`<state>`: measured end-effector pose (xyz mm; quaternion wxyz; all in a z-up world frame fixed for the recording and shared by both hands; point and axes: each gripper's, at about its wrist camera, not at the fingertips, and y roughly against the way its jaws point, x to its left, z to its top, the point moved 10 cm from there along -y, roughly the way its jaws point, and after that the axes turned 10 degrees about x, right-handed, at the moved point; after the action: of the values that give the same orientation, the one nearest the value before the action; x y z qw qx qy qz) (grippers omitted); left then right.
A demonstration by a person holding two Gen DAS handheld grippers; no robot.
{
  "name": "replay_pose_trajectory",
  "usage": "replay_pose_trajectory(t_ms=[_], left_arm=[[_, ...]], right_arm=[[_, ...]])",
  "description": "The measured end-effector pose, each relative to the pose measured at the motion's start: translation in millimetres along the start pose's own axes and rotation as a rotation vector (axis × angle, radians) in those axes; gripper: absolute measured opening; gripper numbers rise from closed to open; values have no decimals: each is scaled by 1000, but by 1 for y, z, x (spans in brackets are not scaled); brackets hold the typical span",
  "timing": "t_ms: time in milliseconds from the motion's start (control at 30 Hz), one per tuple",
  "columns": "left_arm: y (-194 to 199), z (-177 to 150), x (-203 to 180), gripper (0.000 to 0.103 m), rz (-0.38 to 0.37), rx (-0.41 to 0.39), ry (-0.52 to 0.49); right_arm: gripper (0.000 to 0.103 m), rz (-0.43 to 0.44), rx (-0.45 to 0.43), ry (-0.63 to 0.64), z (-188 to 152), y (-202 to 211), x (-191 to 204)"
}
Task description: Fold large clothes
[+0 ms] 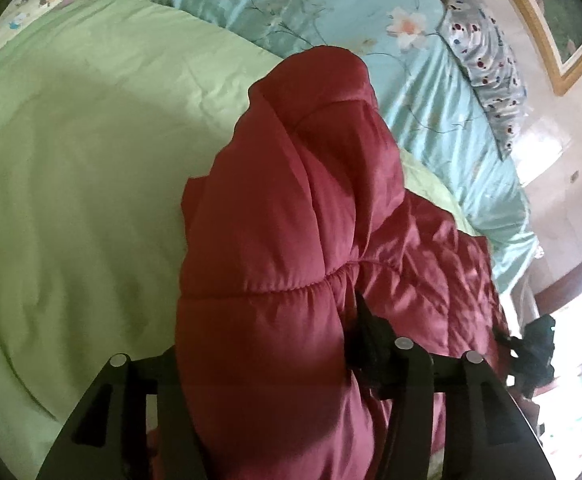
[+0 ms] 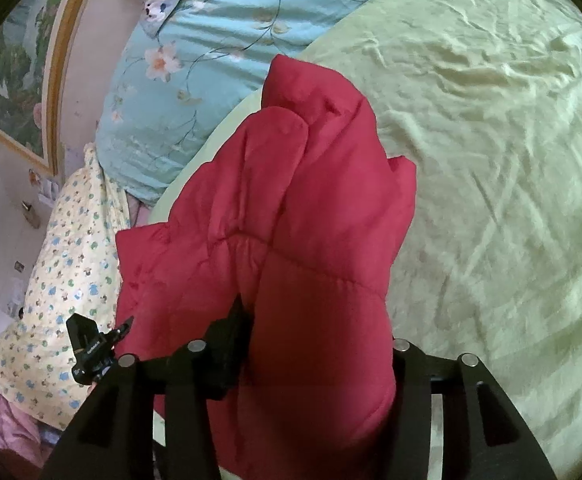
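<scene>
- A padded red jacket (image 1: 275,216) lies bunched on a green sheet (image 1: 71,168) spread over a bed, with a floral turquoise bedcover (image 1: 431,92) and a spotted pillow (image 1: 483,64) beyond it.
- By the look of it the fold is under way but far from finished: the quilted fabric is doubled over itself in thick rolls, with no flat, squared bundle yet, and smoothing and at least one more fold appear to remain.
- The left claw (image 1: 267,364) has a thick roll of the jacket running up between its two fingers; one finger shows dark against the cloth, the other is covered by it.
- Whether its pads press the fabric or merely flank it cannot be told; the jaws stand part-way apart around the padding.
- In the right wrist view the jacket (image 2: 291,216) rises from the right claw (image 2: 315,356) in the same way, a fat fold filling the gap between the fingers.
- There too the grip is unclear: one dark finger sits against the cloth and the other is hidden, the jaws half spread.
- Each claw is visible in the other's view at the edge of the jacket, so the two work close together on the same end of the garment.
- A yellow printed quilt (image 2: 63,264) lies beside the jacket on the near side of the bed.
</scene>
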<state>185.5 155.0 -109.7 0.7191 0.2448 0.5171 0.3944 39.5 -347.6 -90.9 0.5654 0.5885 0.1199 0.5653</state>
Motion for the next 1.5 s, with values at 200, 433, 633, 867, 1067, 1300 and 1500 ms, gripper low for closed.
replay_pose_trajectory(t_ms=[200, 433, 633, 867, 1067, 1300, 1500], left_arm=[[-1, -2, -6, 68, 115, -24, -27], [13, -10, -19, 82, 222, -48, -38], [45, -18, -29, 90, 288, -124, -29], [73, -34, -31, 90, 292, -174, 1], [85, -45, -44, 90, 283, -193, -17], [79, -53, -76, 90, 261, -160, -92], [73, -62, -103, 90, 255, -115, -175]], right_arm=[[55, -8, -12, -27, 4, -6, -11], [63, -42, -17, -42, 3, -6, -13], [69, -69, -25, -43, 4, -5, -14], [75, -98, -51, -64, 4, 6, -15], [75, -169, -112, -34, 8, 29, -10], [75, -197, -190, 5, 10, 55, 9], [79, -218, -168, 109, 1, 50, 49]])
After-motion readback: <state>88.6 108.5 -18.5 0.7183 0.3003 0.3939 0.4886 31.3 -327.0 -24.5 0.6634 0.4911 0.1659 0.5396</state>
